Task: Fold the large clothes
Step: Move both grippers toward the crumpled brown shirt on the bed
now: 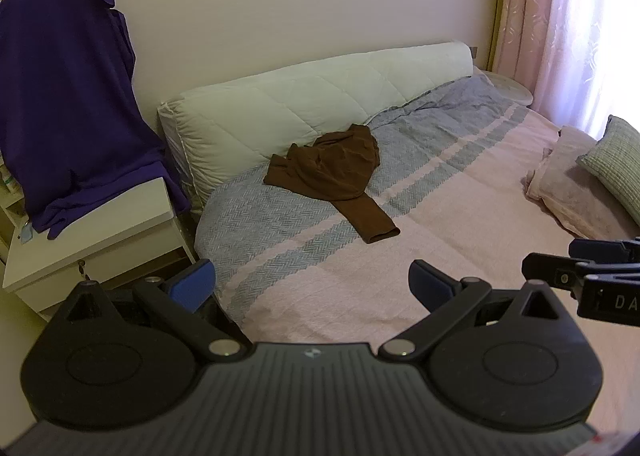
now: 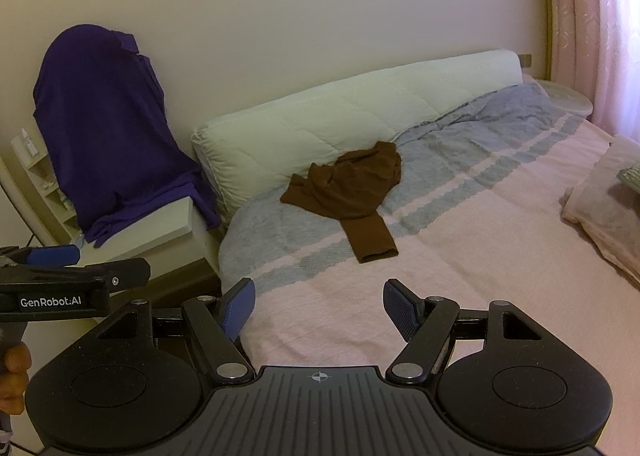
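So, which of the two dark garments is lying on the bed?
The brown garment, crumpled on the bedspread near the white bolster. The purple one hangs beside the bed instead.

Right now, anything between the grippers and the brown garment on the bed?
Nothing visible. Left gripper and right gripper hang open over the near edge of the bed, with only bare striped bedspread leading to the crumpled brown garment. Its sleeve points toward the grippers.
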Demonstrator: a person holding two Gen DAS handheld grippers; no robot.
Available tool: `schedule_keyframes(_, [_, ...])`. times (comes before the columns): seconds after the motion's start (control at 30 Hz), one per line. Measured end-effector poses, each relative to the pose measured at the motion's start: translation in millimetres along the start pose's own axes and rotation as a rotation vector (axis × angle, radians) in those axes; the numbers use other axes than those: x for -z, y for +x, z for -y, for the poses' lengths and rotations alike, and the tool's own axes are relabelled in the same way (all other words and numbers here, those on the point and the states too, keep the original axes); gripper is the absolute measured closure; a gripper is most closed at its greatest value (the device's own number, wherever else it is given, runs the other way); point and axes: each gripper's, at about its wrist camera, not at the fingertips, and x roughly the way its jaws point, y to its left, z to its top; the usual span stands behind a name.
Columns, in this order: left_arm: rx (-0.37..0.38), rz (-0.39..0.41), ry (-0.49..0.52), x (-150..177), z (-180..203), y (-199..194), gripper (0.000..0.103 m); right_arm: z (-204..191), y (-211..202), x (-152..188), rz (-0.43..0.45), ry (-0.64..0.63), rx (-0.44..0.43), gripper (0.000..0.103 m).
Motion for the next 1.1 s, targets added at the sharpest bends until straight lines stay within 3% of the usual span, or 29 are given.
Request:
schedule_keyframes(0.7, [-0.064,-0.032,-0.028,5.8,35.4,17.0,0.002,41.0,3.5,-6.8,0.006,0.018,-0.042,0.035])
schedule_keyframes(0.9, [-0.064,-0.062,-0.017,-4.1,32.1,43.4,0.002,49.4,27.3,-18.1,-0.016,0.047,-0.027,0.035])
schedule_keyframes(1.1, [-0.034,-0.106,0.014,-25.4,22.7,95.0,0.002,59.6,70.5,-34.8,-0.050,0.099,0.022,0.035])
